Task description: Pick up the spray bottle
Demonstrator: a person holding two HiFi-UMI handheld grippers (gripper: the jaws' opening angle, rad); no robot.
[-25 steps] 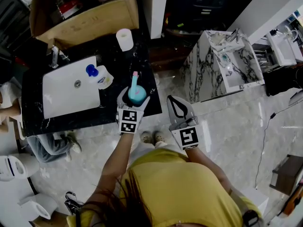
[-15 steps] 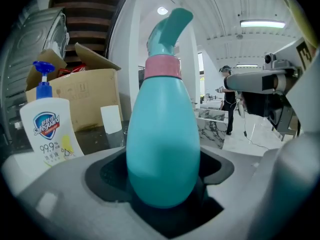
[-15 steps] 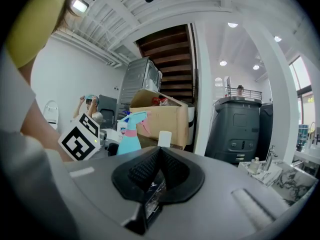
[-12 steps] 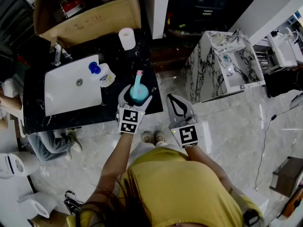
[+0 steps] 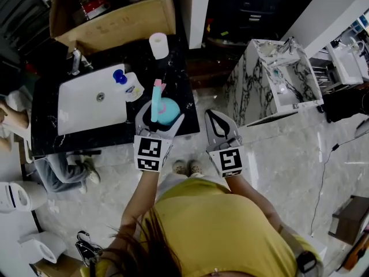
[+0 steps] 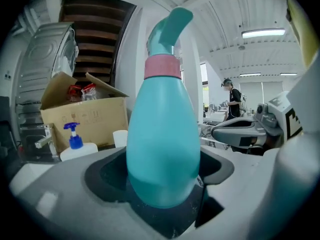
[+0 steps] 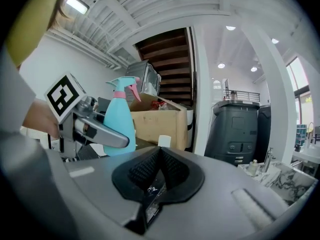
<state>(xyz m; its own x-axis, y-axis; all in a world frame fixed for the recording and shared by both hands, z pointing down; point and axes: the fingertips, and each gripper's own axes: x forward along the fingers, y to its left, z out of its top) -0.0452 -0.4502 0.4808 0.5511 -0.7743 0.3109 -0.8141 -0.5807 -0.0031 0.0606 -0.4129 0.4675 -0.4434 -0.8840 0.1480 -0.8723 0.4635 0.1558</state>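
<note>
Below you is the black counter (image 5: 86, 138), with a marble vanity (image 5: 253, 91) standing apart to its right across the pale floor. A cardboard box (image 5: 121, 22) sits along the counter's far edge. The white sink (image 5: 81, 105) is set into the counter's left half.

Your left gripper (image 5: 161, 111) reaches over the counter's near right part, just right of the sink. Its jaws are spread wide and clamped on the round belly of the bottle (image 5: 167, 112). Your right gripper (image 5: 213, 117) hangs beside it, past the counter's right edge and over the floor. Its jaws are pressed together with nothing between them.

The bottle is teal with a pink collar. In the left gripper view it stands upright in that grip, with its nozzle at the top pointing up and to the right. You can't tell from any view whether its base is clear of the counter.

A white pump bottle (image 5: 131, 87) with a blue head lies at the sink's right rim, near the bottle but not touching it. A small white roll (image 5: 158, 45) stands farther back, just beside the box.
</note>
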